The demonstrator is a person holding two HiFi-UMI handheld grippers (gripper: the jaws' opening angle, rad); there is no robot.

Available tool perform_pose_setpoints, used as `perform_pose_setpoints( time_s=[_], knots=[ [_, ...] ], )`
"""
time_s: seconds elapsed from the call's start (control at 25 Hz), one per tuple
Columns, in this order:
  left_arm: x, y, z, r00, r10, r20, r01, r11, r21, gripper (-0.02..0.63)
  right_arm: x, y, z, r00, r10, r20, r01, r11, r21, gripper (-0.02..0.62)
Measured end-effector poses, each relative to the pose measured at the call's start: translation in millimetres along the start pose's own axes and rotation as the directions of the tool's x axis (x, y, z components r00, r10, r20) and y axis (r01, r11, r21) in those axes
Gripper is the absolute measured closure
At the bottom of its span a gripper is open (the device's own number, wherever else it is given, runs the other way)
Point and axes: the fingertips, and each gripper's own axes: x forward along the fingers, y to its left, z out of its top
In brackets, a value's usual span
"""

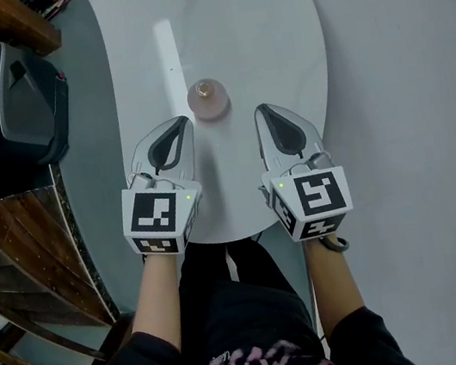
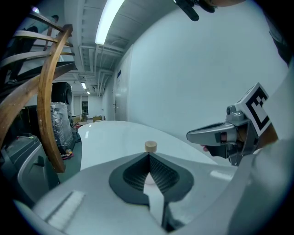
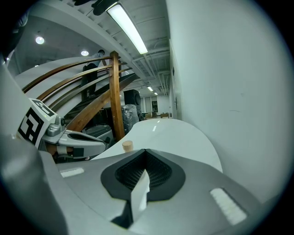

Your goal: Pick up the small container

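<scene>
Wooden rails (image 1: 31, 256) and a dark case (image 1: 14, 106) fill the left of the head view, close beside the white table (image 1: 271, 30). That likely explains why both tools reach in from the bottom of the frame. The left gripper (image 1: 176, 134) is held lower left of the small container (image 1: 207, 99), its 2 jaws pressed together on nothing. The container stands upright at centre frame, mid-table, apart from both tools. The right gripper (image 1: 270, 122), at its lower right, is likewise closed and empty. Flanking it this way seems to leave either tool free to take it, once its jaws part.
</scene>
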Motion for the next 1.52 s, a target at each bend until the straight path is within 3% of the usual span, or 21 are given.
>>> perform_pose_setpoints(
  time_s=[0.4, 0.8, 1.08, 1.52],
  knots=[
    [10.2, 3.5, -1.5, 0.999, -0.036, -0.001, 0.036, 0.999, 0.002, 0.604, 9.4, -1.9, -6.5, 1.0, -0.009, -0.016, 0.01, 1.0, 0.01, 0.583],
    [24.9, 0.8, -6.3, 0.997, -0.07, -0.015, 0.071, 0.996, 0.055, 0.489, 14.0, -9.6, -12.0, 0.999, -0.022, -0.027, 0.023, 1.0, 0.018, 0.583],
    [41.9, -0.7, -7.7, 0.996, -0.086, -0.026, 0.086, 0.995, 0.04, 0.423, 19.3, -19.6, -15.0, 0.999, -0.032, -0.039, 0.033, 0.999, 0.026, 0.583],
    [66.3, -3.1, -9.4, 0.995, -0.096, -0.036, 0.097, 0.995, 0.032, 0.403, 28.2, -33.7, -26.2, 0.997, -0.037, -0.063, 0.04, 0.998, 0.046, 0.583]
  ],
)
